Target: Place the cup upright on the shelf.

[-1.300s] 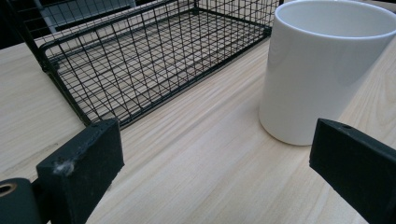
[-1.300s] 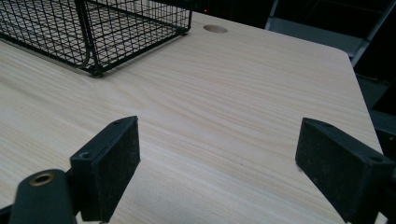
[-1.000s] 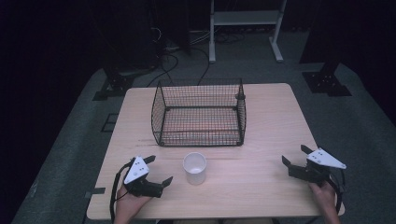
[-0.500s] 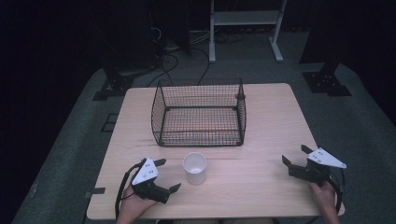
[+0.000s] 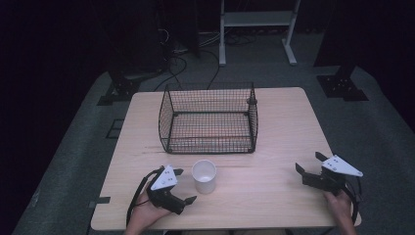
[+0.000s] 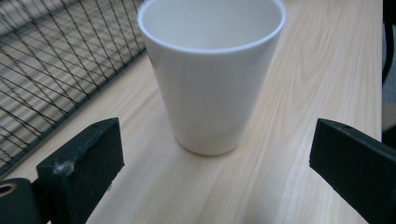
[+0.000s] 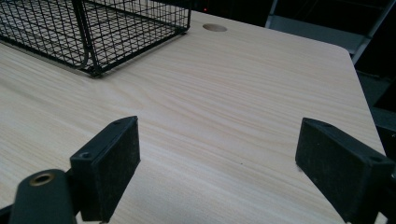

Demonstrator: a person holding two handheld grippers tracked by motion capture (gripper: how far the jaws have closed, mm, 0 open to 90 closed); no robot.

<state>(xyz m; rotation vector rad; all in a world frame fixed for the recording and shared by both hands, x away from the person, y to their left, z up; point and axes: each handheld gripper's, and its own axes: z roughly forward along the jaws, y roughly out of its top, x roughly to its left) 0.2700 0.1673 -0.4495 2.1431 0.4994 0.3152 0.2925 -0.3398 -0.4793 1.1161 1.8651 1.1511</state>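
The left gripper [image 5: 180, 186] has its fingers [image 6: 81, 170] spread wide and released, grasping nothing. The cup [image 6: 212, 70], white and upright with its mouth open upward, stands on the surface [image 5: 274, 196] just ahead of those fingers, roughly centred on the gap between them but not yet inside it; neither finger touches it. In the high view the cup [image 5: 204, 176] sits just beside the left gripper, on the side toward the other hand, and the person's left hand [image 5: 143, 215] grips the tool from below.

Beyond the cup, on the far side from the left fingers, stands the wire basket [image 5: 208, 120]; the cup is near its front wall but apart from it. In the left gripper view the basket mesh [image 6: 51, 60] runs along the left finger's side.

The right gripper [image 5: 313, 169] rests well apart from the cup, held by the right hand [image 5: 338, 201]. Its fingers [image 7: 105, 165] are also spread wide and released, with bare wood between them. The basket corner [image 7: 93, 37] lies ahead and off to their left.
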